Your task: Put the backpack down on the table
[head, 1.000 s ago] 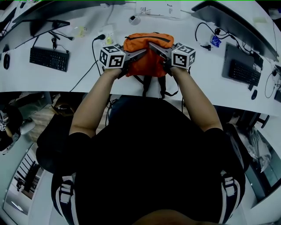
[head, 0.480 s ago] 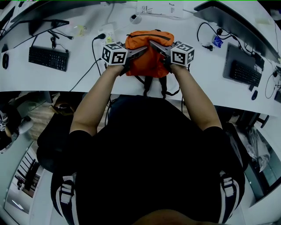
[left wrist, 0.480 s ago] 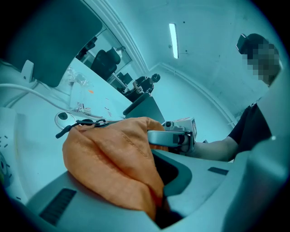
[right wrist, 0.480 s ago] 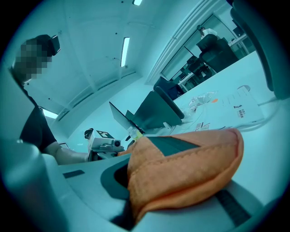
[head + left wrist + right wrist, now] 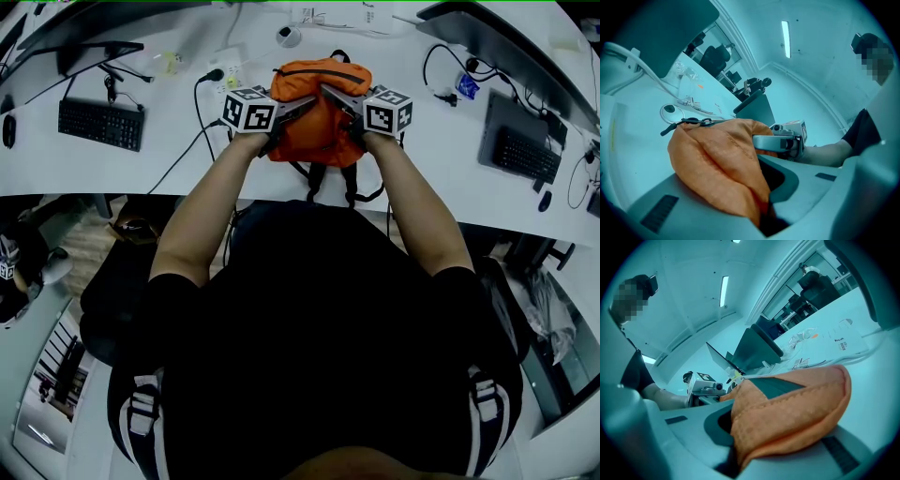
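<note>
An orange backpack [image 5: 319, 112] sits over the white table [image 5: 169, 178], its black straps [image 5: 328, 187] trailing over the near edge. My left gripper [image 5: 309, 100] is shut on a fold of the bag's left top. In the left gripper view the orange fabric [image 5: 722, 168] is pinched between the jaws, with the zipper pull [image 5: 689, 122] at the top. My right gripper [image 5: 325, 94] is shut on the right top. The right gripper view shows the backpack's cloth [image 5: 787, 418] clamped in its jaws too. I cannot tell whether the bag's base touches the table.
A keyboard [image 5: 100, 122] lies at the left and another keyboard [image 5: 525, 150] at the right. A power strip with cables [image 5: 225, 75] sits just left of the bag. Monitors [image 5: 497, 47] line the back. Papers [image 5: 337, 14] lie behind the bag.
Both grippers have sunk towards the table with the backpack, which now sits a little farther up the picture. Both stay shut on the fabric.
</note>
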